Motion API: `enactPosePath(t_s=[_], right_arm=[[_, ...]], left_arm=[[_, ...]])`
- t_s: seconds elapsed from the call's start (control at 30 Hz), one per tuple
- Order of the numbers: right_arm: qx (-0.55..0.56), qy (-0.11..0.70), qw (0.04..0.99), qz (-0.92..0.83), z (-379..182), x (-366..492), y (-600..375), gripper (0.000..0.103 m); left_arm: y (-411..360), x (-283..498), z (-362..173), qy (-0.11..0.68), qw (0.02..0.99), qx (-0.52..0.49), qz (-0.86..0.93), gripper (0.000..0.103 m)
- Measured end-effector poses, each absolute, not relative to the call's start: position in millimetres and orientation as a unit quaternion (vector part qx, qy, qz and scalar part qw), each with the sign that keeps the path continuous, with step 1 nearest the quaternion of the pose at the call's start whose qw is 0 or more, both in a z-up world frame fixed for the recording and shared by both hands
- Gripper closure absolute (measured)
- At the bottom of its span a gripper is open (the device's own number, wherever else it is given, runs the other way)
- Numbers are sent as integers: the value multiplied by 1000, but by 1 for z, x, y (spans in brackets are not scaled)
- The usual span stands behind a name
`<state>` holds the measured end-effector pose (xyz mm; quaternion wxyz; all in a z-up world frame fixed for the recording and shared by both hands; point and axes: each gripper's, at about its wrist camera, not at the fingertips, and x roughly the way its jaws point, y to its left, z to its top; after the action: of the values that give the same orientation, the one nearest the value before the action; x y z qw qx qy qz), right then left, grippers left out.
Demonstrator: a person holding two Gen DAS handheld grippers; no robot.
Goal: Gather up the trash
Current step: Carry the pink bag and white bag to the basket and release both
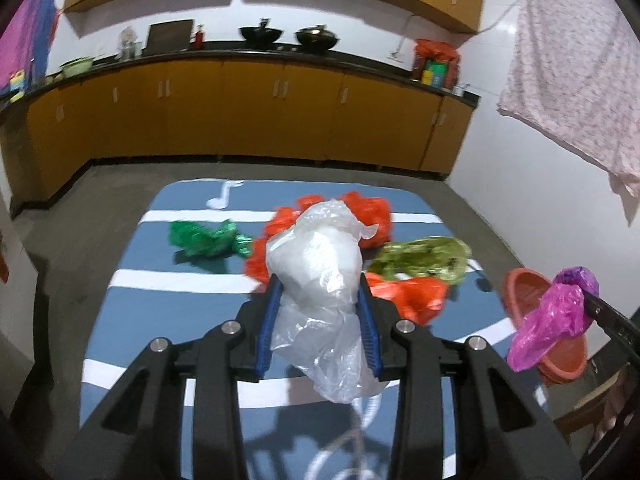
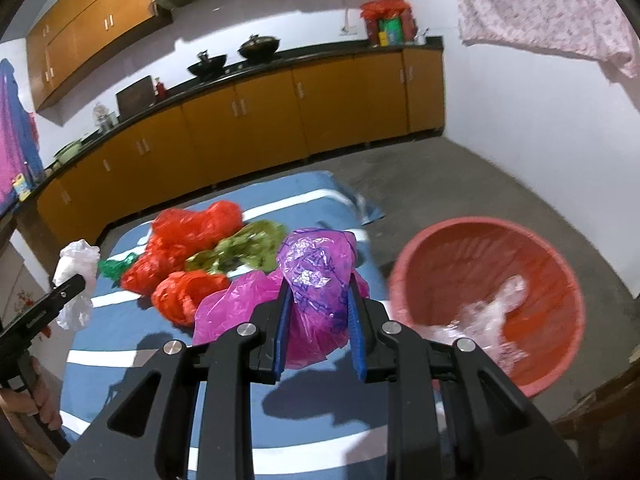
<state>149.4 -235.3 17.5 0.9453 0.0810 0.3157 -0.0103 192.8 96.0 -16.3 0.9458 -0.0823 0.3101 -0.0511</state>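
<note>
The left tongs (image 1: 318, 292) clench a crinkled, translucent white bag (image 1: 316, 264). The right tongs (image 2: 318, 292) grip a glossy, crumpled magenta bag (image 2: 316, 264), angled downward beside the round red basin (image 2: 486, 300)

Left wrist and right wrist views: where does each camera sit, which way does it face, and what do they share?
Left wrist: on the left gripper, looking down over the table toward the cabinets; its fingers clamp a white bag.
Right wrist: on the right gripper, facing the table and red basin; it clamps a pink bag; a hand shows.
Shared: table, orange bags, basin, each other's gripper.
</note>
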Motion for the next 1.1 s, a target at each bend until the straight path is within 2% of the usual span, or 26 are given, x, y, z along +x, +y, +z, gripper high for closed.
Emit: enactPosePath(t_s=[0.53,1.1], right_arm=[[69,280,952,-104,30,121,-311,77],[47,276,937,-210,16,124,-381,77]], left_arm=[[-26,188,0,311,936,-48,-157,67],[-154,203,-17,324,906,-6,-272,67]])
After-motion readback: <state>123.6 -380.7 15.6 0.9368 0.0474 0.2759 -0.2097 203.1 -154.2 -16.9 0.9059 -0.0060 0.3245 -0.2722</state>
